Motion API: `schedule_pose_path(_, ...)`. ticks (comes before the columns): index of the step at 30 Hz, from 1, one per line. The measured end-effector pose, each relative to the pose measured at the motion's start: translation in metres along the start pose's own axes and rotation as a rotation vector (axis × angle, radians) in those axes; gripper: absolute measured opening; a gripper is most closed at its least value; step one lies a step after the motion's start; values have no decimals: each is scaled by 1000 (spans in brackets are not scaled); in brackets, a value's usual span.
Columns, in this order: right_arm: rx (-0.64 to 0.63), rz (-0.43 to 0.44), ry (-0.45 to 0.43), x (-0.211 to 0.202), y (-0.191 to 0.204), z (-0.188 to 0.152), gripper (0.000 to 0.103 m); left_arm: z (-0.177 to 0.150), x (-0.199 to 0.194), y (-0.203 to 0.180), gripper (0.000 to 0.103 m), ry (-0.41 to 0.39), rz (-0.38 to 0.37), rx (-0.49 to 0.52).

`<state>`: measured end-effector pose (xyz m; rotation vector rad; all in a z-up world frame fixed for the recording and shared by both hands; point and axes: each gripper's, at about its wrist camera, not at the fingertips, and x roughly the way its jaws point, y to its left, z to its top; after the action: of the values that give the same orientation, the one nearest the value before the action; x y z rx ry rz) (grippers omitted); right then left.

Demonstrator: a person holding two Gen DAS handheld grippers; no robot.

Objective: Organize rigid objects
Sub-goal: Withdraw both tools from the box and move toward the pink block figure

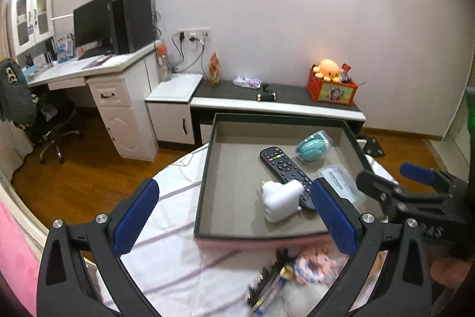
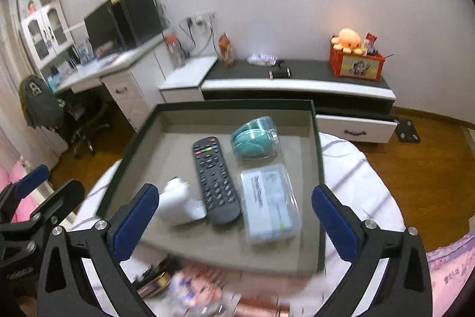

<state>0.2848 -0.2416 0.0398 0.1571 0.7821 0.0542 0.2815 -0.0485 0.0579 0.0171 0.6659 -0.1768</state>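
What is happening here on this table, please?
A person with a left gripper and a right gripper is sorting items into a shallow tray on the table. The tray already holds a remote, a white adapter, a teal item in clear packaging and a clear pack. Both pairs of jaws stand open and empty.
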Motion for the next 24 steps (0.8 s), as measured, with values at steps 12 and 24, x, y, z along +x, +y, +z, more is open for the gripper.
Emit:
schedule_pose_path(12,-32,-18,-157,-118,23,-71,103,-51,-115,0,103,-111,9,-10)
schedule_pose_path(24,-72,-58,-283,-195,44,-115,103,-115,-183,3,103,-181,69,-64)
